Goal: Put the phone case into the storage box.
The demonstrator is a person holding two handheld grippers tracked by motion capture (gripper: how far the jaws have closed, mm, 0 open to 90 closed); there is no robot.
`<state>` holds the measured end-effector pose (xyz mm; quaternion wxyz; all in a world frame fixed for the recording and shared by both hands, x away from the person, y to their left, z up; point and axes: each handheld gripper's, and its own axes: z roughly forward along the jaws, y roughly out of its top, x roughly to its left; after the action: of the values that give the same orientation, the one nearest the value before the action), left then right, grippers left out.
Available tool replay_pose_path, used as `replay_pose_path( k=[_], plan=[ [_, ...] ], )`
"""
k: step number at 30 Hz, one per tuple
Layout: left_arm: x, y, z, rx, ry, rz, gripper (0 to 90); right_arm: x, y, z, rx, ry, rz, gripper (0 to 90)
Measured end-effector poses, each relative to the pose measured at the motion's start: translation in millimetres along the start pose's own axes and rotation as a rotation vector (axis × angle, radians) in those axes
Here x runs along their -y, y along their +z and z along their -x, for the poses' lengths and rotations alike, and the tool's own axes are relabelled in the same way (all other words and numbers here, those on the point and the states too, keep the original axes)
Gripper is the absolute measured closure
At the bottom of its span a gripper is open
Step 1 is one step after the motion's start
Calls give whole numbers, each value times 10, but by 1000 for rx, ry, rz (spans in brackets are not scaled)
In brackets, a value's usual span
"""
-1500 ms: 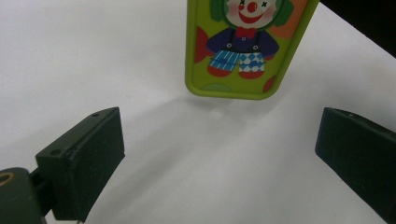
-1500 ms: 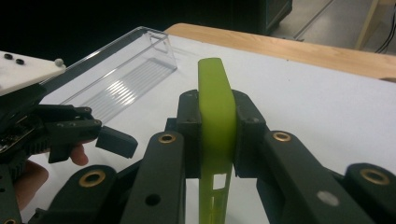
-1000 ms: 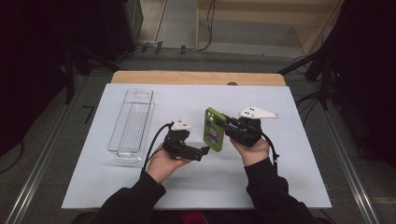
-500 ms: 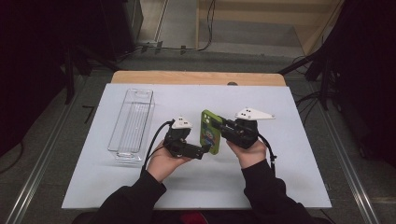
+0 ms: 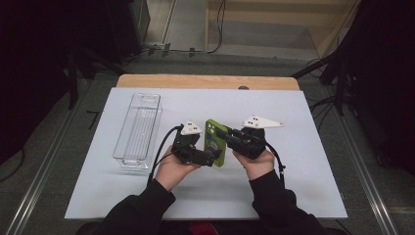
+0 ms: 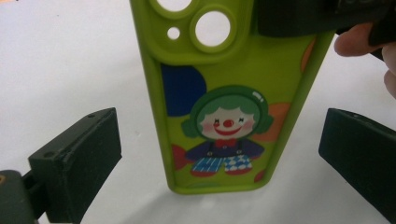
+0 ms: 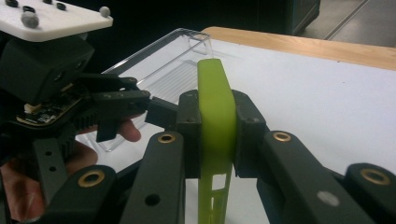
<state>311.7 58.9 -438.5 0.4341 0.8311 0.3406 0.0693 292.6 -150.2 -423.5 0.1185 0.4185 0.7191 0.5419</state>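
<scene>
Two hand-held grippers on one green clown phone case (image 6: 219, 107) above the desk (image 5: 303, 196): right hand-held gripper (image 7: 215, 135) pinches it edge-on, left hand-held gripper (image 6: 219, 154) has just spread wider, straddling it untouched; looks like a handover's coming

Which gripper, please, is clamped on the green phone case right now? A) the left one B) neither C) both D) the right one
D: in the right gripper view the right gripper has its pads pressed on both faces of the case, while in the left gripper view the left gripper stands wide open, its jaws clear of the case on either side.
</scene>
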Motion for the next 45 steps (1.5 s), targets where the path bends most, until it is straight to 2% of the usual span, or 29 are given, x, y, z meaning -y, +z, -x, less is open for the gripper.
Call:
replay_pose_path(
  k=[3, 5, 12, 21, 25, 26, 27, 29, 36, 45],
  plan=[
    [-2, 9, 7, -6, 2, 4, 0, 9, 10, -18, -15, 13, -4, 744],
    [-7, 8, 8, -25, 4, 7, 0, 18, 20, -28, -28, 28, -4, 744],
    [-11, 17, 16, -24, 11, 27, 0, 39, 53, -120, -40, 16, -11, 744],
    [-13, 36, 41, -29, 12, 38, 2, 60, 74, -174, -56, 25, -10, 743],
    [-13, 39, 66, -43, 15, 43, 35, 65, 79, -189, -57, 29, -10, 743],
    [-11, 38, 70, -54, 21, 46, 76, 66, 79, -192, -62, 37, -12, 744],
    [-9, 37, 73, -58, 22, 48, 76, 66, 79, -192, -62, 37, -12, 744],
    [-5, 30, 75, -55, 20, 59, 138, 66, 78, -194, -66, 39, -11, 744],
    [-8, 9, 83, -61, 33, 71, 154, 62, 69, -192, -67, 40, -2, 743],
    [-12, 11, 70, -47, 17, 69, 160, 56, 63, -178, -81, 50, -4, 722]
  ],
)
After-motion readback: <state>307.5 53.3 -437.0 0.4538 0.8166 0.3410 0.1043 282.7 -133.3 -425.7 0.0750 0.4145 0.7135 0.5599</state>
